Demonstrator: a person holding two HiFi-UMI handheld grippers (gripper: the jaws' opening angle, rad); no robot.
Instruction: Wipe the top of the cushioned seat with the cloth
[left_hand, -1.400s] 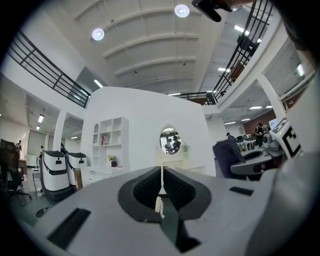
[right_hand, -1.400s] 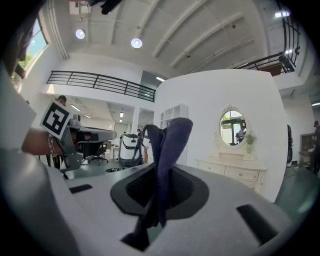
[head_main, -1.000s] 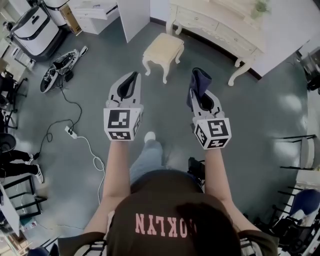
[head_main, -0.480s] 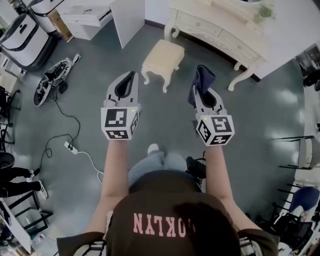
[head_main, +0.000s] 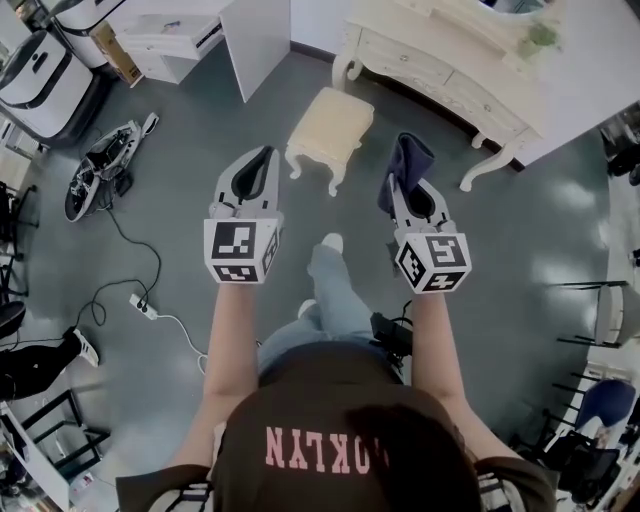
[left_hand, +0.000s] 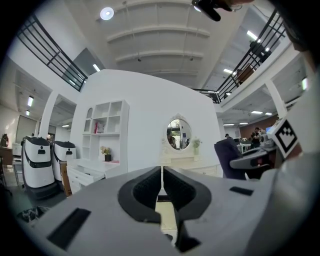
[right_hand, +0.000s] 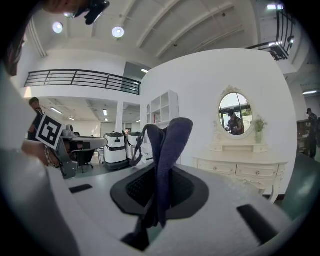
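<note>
Since half a second ago our foot (head_main: 333, 242) has swung forward between the two grippers, and the cushioned seat (head_main: 332, 122) sits a little lower in the head view, so nearer to us

Closest to us, both forearms reach out level. The left gripper (head_main: 264, 153) has its jaws drawn together with only a thin slit between them, and nothing is held there. The right gripper (head_main: 400, 183) is clamped on the cloth (head_main: 408, 158), a dark blue piece that stands up in a fold above the jaws and hangs a short way below them. In the right gripper view it hides the middle of what lies ahead.

Beyond the foot we see grey floor (head_main: 520, 230), then the seat, a small cream stool with curved legs. It stands ahead and between the lines of the two grippers, well apart from the cloth. Nothing lies on the floor between us and it.

Off to our left a white cable (head_main: 120, 225) trails to a power strip (head_main: 140, 303), and a dark device (head_main: 100, 165) lies on the floor farther out.

Behind the seat stands a cream dressing table (head_main: 440, 60), whose oval mirror (left_hand: 178, 133) shows in the left gripper view. A white cabinet (head_main: 258, 30) stands to its left
</note>
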